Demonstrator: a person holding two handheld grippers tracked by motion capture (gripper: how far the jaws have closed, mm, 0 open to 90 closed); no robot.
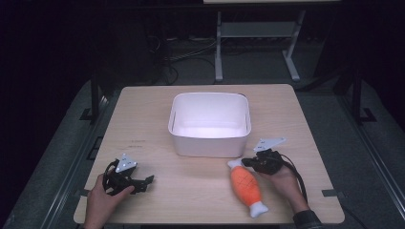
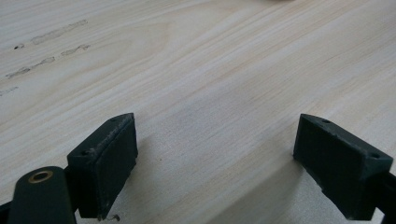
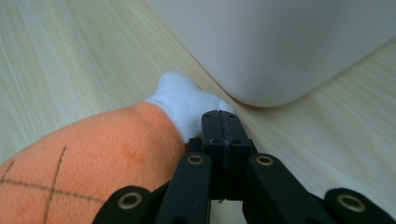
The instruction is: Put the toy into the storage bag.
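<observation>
While the right hand-held gripper (image 1: 246,162) lies low over the pale wooden table (image 1: 157,124) with its two black jaws pressed flat together and nothing between them, the orange plush fish-shaped toy with white ends and dark crossed stitching (image 1: 245,185) rests on the table right at its tip. In the right gripper view the closed right hand-held gripper (image 3: 220,114) sits against the toy's (image 3: 98,158) near white end, which bulges just ahead and to the left of the jaws, while the orange body runs back along the jaws' left side; whether the jaws actually press on the fabric cannot be told. Just beyond that white end, ahead and to the right of the jaws, rises the rounded corner of the white rectangular plastic bin (image 3: 280,46), close to the toy but apart from it. From the high view the bin (image 1: 210,143) stands open-topped at the middle of the table, and the toy stretches away from the gripper toward the person's edge of the table. Well apart on the other side, the left hand-held gripper (image 1: 149,180) rests in the person's left hand (image 1: 102,200), and the left gripper view shows its (image 2: 215,158) jaws standing wide apart over bare wood, holding nothing.
</observation>
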